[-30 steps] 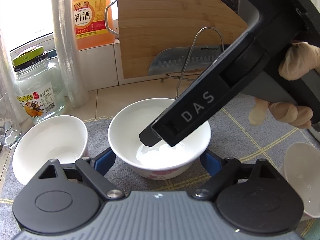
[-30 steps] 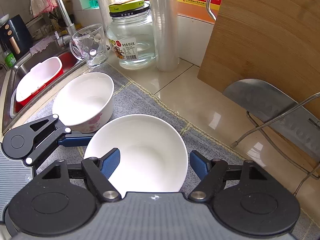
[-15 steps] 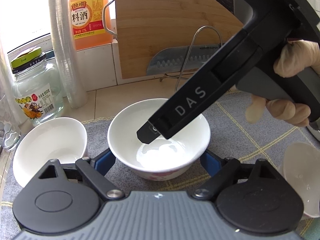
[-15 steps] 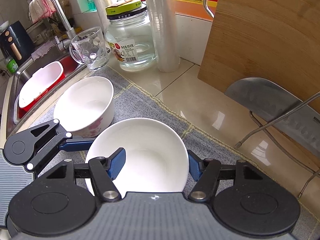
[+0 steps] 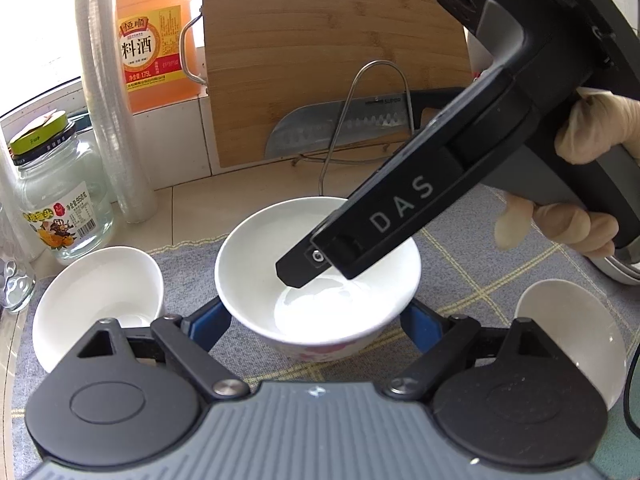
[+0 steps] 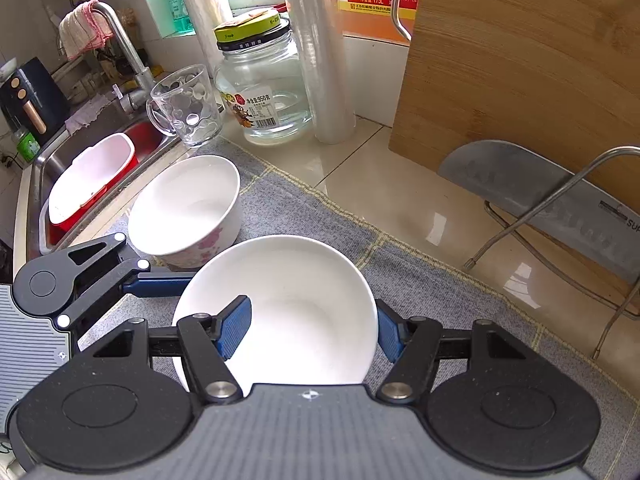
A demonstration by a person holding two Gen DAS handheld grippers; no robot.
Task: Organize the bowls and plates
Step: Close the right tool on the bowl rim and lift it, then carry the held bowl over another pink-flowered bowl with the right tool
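Three white bowls sit on the grey mat that covers our surface [image 6: 400, 184]. Our middle bowl [image 5: 316, 276] stands between the spread, released left tongs [image 5: 316, 318], blue pads outside its walls. Our right tongs [image 6: 314, 330] straddle its rim, one pad inside, one outside, not yet clenched. A second bowl [image 6: 188, 208] stands just beside the sink [image 6: 48, 168]; a third bowl [image 5: 576, 332] lies right.

Glossy white ceramic bowl [image 6: 304, 308] sat on a rough grey woven mat [image 6: 420, 280]; ahead stood a bamboo board [image 6: 520, 72], a matt steel cleaver [image 6: 532, 184] and a clear glass jar [image 6: 264, 92].
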